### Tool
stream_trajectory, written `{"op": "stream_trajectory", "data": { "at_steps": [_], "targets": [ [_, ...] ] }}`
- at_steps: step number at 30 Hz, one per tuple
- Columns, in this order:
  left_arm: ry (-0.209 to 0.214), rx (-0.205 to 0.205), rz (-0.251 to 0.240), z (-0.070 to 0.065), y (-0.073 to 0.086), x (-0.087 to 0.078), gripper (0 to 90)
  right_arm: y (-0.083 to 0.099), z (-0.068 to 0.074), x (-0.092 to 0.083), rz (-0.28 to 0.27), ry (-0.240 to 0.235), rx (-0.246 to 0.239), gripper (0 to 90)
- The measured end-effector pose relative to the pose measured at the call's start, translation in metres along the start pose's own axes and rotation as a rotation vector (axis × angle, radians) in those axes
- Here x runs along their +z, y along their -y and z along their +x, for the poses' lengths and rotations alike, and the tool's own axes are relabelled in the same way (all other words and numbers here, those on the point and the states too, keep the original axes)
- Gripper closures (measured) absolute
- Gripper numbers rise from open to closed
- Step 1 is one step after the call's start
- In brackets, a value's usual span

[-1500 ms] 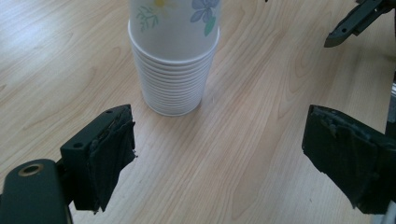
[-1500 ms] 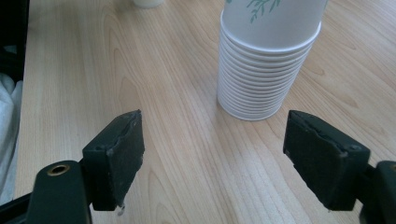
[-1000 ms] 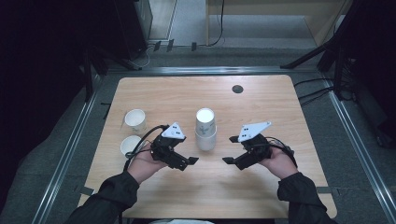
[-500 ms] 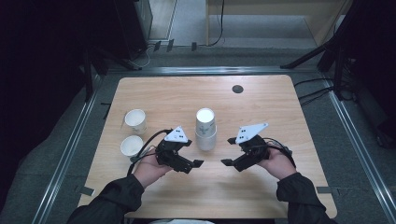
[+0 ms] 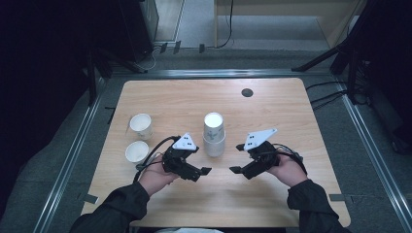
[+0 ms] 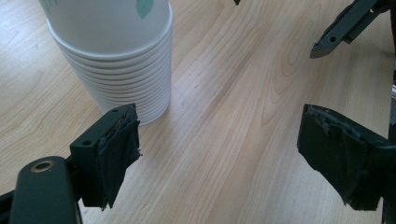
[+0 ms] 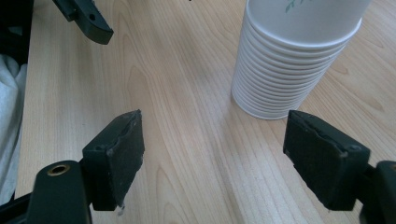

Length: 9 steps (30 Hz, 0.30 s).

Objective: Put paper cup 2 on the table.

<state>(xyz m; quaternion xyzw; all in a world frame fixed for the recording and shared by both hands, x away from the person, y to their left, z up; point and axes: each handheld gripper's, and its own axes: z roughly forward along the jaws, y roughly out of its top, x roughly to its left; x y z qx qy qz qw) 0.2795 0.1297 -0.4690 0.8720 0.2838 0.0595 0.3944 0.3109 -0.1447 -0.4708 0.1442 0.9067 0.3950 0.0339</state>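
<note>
Roughly centred: upright stack of paper cups (image 5: 214, 135) between left gripper (image 5: 200, 171) and right gripper (image 5: 236, 160), just beyond both fingertips. Both jaws apart, empty; left just closing a little. Equally near, either side.

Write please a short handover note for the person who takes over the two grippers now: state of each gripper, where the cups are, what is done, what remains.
Left gripper: open, holds nothing; its jaws have just been closing a little.
Right gripper: open, holds nothing.
Stack of paper cups: upside down at mid-table, between the two grippers, untouched.
Two single cups: upright near the left edge, apparently already taken off.
Probably left: pull the next cup from the stack and set it beside those.
</note>
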Motion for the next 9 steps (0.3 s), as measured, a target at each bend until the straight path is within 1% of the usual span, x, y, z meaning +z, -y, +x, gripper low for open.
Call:
{"op": "stream_trajectory", "data": {
  "at_steps": [9],
  "targets": [
    [-0.004,0.0,-0.009,0.0025,0.0005,-0.0016,13.0,0.0001,-0.0008,-0.0004,-0.006,0.001,0.0,20.7]
  ]
}}
